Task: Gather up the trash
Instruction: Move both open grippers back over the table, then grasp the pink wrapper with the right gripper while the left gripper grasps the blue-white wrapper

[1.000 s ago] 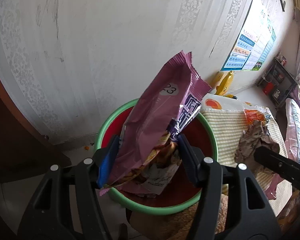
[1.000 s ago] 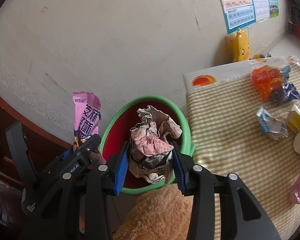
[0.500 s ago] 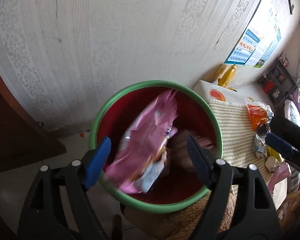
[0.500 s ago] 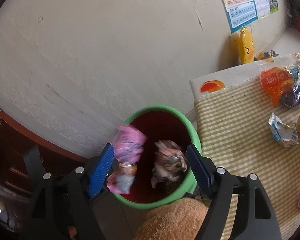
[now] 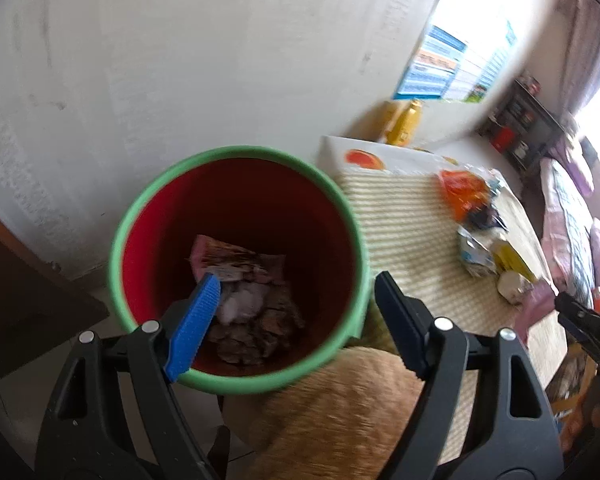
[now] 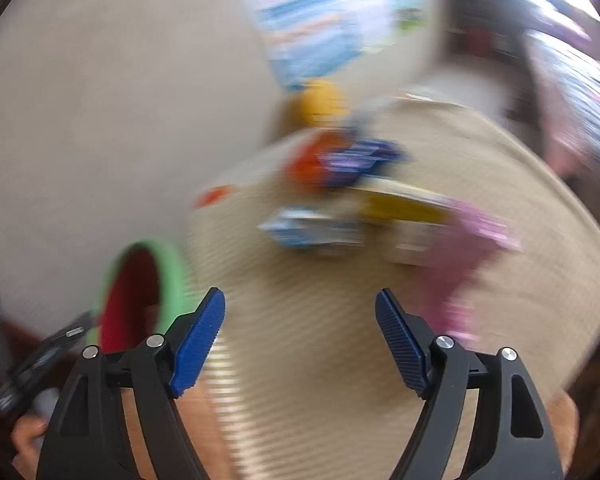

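A red bin with a green rim [image 5: 236, 154] stands on the floor beside a table. A pink snack wrapper [image 5: 236, 260] and a crumpled paper wad [image 5: 252, 328] lie at its bottom. My left gripper [image 5: 298, 286] is open and empty above the bin's near edge. My right gripper [image 6: 300, 300] is open and empty over the striped tablecloth [image 6: 308, 320]; its view is blurred. The bin [image 6: 168, 264] sits at its lower left. Loose trash on the table: an orange wrapper [image 5: 460, 192], a blue-white wrapper [image 5: 474, 256], a yellow packet [image 5: 512, 260], a pink wrapper [image 6: 460, 256].
A yellow toy [image 5: 404, 124] stands against the wall behind the table. A furry tan cushion [image 5: 340, 412] lies below the left gripper. Dark wooden furniture [image 5: 24, 316] is left of the bin. Shelves [image 5: 528, 124] and bedding [image 5: 572, 216] are far right.
Both grippers opened and dropped their loads, the pink wrapper and the paper wad, into the bin. The right gripper has since swung right, over the table.
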